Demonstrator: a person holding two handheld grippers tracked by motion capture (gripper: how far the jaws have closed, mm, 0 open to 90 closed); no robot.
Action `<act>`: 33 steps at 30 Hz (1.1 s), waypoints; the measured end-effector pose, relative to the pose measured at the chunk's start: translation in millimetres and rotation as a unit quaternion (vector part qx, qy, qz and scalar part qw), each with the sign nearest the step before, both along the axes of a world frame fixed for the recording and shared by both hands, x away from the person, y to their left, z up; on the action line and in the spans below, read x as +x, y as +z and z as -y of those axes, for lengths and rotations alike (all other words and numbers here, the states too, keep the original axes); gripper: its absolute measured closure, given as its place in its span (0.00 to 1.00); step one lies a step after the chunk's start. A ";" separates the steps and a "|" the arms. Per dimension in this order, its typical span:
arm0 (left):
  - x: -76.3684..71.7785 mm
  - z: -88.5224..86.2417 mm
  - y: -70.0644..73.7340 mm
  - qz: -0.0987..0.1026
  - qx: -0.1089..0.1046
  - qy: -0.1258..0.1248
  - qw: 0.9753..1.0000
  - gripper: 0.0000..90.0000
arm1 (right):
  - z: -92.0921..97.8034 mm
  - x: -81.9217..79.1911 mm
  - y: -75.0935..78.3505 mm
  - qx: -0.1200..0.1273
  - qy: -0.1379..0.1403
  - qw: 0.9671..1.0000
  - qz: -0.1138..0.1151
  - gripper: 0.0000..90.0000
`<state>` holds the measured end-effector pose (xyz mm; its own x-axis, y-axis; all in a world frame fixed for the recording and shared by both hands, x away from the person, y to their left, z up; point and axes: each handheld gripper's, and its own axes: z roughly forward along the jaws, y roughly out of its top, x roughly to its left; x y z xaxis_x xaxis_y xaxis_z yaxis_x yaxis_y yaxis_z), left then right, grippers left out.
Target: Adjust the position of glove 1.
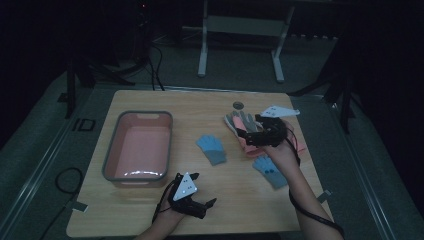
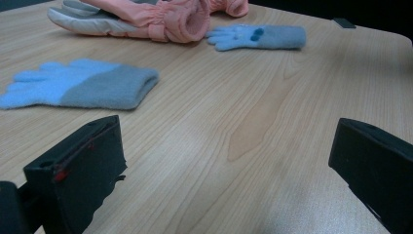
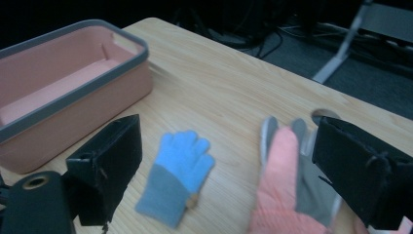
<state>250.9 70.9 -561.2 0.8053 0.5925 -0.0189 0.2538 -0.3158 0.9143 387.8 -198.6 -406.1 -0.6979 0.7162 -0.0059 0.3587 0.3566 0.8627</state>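
A dim lab: a wooden table [image 1: 150, 100] ringed by tripod legs [image 1: 75, 85], floor cables [image 1: 155, 65] at 11 o'clock.

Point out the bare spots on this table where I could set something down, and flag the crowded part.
Free: the front strip between the left gripper and the near blue glove; the back edge behind the bin; the empty bin itself. Crowded: the right side, where the right gripper hangs over the pink gloves, with the middle blue glove just beside.

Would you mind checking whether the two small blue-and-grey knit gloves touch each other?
Apart. The high view shows bare wood between the glove at the table's middle and the glove near the right hand.
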 end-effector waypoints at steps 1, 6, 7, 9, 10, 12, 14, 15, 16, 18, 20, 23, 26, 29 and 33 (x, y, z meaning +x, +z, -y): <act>-0.1 0.0 0.0 0.000 0.000 0.000 1.000 0.00 | -3.9 1.6 -1.5 -0.002 0.006 1.000 -0.005 0.12; -0.4 0.1 0.0 0.000 0.000 -0.001 1.000 0.00 | -24.3 9.8 -12.7 -0.009 0.032 0.999 -0.024 0.15; -0.5 0.1 0.0 0.001 0.000 -0.001 1.000 0.00 | -28.4 11.9 -15.5 -0.008 0.037 0.999 -0.031 0.15; -0.5 -0.1 0.0 0.001 0.000 -0.003 1.000 0.00 | -37.2 15.4 -22.1 -0.020 0.044 0.998 -0.033 0.16; -0.5 -0.1 0.0 0.001 -0.001 -0.003 1.000 0.00 | -41.4 17.6 -25.5 -0.022 0.049 0.998 -0.039 0.18; -0.5 -0.1 0.0 0.001 -0.001 -0.004 1.000 0.00 | -49.7 21.2 -32.7 -0.028 0.058 0.997 -0.048 0.21; -0.6 0.0 0.0 0.001 0.000 -0.004 1.000 0.00 | -58.4 24.1 -40.2 -0.042 0.070 0.995 -0.052 0.24; -0.7 0.1 0.0 0.001 0.000 -0.005 1.000 0.00 | -62.4 25.5 -44.0 -0.048 0.071 0.995 -0.052 0.28; -0.7 0.1 -0.1 0.002 0.000 -0.005 1.000 0.00 | -66.0 26.9 -47.7 -0.054 0.078 0.994 -0.055 0.32; -0.8 0.2 -0.1 0.002 0.000 -0.006 1.000 0.00 | -73.4 29.3 -55.7 -0.075 0.087 0.992 -0.050 0.40; -0.5 0.2 0.0 0.002 0.001 -0.007 1.000 0.00 | -79.7 33.4 -63.5 -0.085 0.087 0.991 -0.059 0.49; -0.7 0.1 0.0 0.001 0.000 -0.008 1.000 0.00 | -85.9 39.6 -74.3 -0.091 0.091 0.989 -0.077 0.62; -0.8 0.1 0.0 0.002 0.001 -0.010 1.000 0.00 | -90.0 44.7 -85.9 -0.101 0.099 0.986 -0.092 0.66; -0.8 0.1 0.0 0.002 0.000 -0.010 1.000 0.00 | -91.6 48.7 -97.3 -0.112 0.097 0.984 -0.103 0.66; -1.0 0.4 0.0 0.002 0.001 -0.010 1.000 0.00 | -91.4 53.5 -109.2 -0.112 0.096 0.982 -0.114 0.68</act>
<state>249.9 70.6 -561.2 0.8176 0.5755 -0.0155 0.2440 -0.3221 0.9147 441.4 -107.2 -515.3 -0.8217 0.5694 0.0233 0.4406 0.6090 0.6595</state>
